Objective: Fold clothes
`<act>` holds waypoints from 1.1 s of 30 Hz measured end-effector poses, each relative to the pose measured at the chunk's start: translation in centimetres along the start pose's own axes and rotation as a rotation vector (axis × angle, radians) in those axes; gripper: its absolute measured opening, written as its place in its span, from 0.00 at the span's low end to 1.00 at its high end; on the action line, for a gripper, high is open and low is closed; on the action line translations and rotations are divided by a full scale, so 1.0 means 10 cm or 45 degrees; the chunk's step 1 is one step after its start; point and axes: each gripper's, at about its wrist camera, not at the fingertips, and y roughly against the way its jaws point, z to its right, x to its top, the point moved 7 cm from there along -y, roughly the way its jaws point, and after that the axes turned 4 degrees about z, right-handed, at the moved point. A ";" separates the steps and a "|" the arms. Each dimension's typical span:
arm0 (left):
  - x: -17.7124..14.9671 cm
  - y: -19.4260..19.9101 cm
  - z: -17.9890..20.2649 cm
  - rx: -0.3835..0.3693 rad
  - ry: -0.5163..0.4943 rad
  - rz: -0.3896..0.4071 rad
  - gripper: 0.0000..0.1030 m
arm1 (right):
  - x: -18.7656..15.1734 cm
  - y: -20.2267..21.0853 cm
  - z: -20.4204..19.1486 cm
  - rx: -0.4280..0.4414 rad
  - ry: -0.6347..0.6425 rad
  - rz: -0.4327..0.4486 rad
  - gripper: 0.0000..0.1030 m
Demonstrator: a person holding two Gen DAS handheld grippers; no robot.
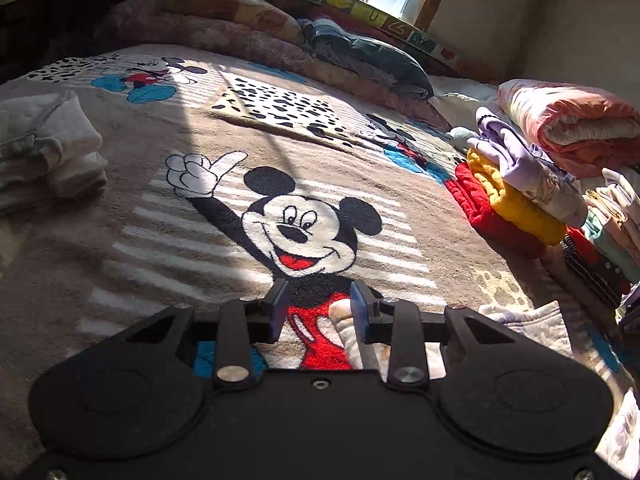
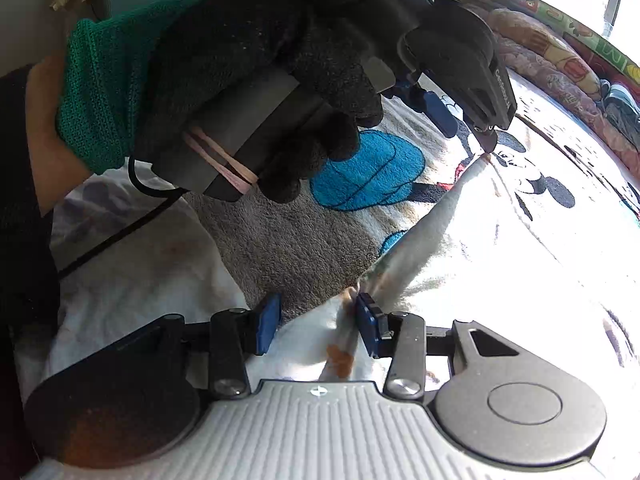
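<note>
White fabric with orange-brown blotches, the garment point(image 2: 416, 236) being folded, lies on the cartoon-mouse blanket point(image 1: 224, 216) that covers the bed. In the right wrist view a raised ridge of it runs from the lower middle up toward 1 o'clock. There the left gripper point(image 2: 486, 148), held by a black-gloved hand point(image 2: 248, 80) with a green cuff, appears to touch the ridge's far tip. Whether those fingers have bitten on it cannot be told from that angle. The left wrist view shows them parted, a corner of the pale cloth lying just inside the right-hand pad point(image 1: 359, 306), so they look released rather than clenched.

The right gripper point(image 2: 318, 326) also stands with its fingers apart. The cloth's near end brushes the pad at 3 o'clock, but nothing is pinched.

Both tools sit at opposite ends of the same ridge, probably so the edge can be lifted evenly and carried over as one fold (the sunlit part is washed out, so the garment's outline is uncertain).

At 3 o'clock in the left view waits a heap of clothes point(image 1: 516, 184); at 9 o'clock rests a folded pale stack point(image 1: 48, 148).
</note>
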 end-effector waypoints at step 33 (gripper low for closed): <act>-1.58 1.14 1.56 0.096 -0.372 0.020 0.62 | -1.99 2.08 0.76 -0.469 -0.620 0.444 0.43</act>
